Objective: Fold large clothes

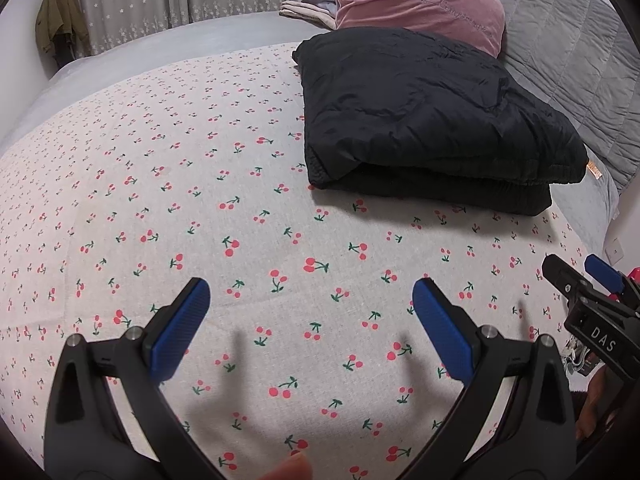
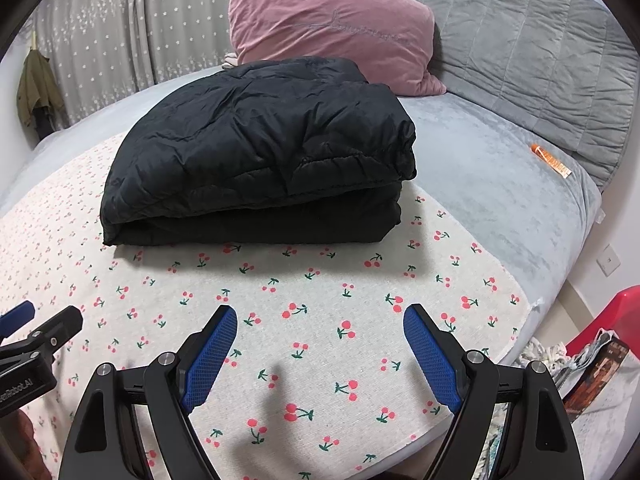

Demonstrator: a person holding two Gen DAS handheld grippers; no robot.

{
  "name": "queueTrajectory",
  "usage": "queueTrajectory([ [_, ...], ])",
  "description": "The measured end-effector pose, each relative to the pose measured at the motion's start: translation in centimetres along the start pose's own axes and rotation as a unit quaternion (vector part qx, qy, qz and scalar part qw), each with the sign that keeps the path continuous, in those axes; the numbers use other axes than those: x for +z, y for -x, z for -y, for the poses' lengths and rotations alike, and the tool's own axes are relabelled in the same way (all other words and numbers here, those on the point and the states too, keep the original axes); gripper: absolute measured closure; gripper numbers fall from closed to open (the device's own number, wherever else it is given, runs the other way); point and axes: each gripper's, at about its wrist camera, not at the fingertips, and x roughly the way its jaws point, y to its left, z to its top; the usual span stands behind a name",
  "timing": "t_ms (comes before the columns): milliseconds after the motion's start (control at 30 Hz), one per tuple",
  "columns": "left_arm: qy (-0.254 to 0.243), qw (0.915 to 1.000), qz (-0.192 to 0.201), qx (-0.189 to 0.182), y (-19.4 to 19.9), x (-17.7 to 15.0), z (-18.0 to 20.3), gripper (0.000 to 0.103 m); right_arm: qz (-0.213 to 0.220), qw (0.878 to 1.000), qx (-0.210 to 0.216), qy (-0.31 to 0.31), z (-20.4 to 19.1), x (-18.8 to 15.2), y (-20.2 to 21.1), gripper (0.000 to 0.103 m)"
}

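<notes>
On the cherry cloth (image 1: 200, 200) covering the bed lies the black jacket (image 2: 256, 152), folded into a thick bundle, just in front of the pink pillow (image 2: 332, 24). The left gripper (image 1: 311, 322) and the right gripper (image 2: 320, 344) hover above the cloth, each with fingers spread wide and holding nothing.

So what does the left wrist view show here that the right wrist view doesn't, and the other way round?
Only the left wrist view shows the folded stack of pale linens behind the pillow. Only the right wrist view shows the orange tube on the grey blanket and the red object beside the bed. Both show the folded black jacket on the cherry-print sheet, the pink pillow, and both tongs open and empty: left, right.
</notes>
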Motion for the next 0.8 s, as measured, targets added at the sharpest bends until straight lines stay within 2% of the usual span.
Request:
queueTrajectory([
  [800,0.002,0.9999,-0.011,-0.011,0.04,-0.14,-0.41,0.002,0.004,1.000,0.003,-0.013,0.27,0.24,0.23,0.017],
])
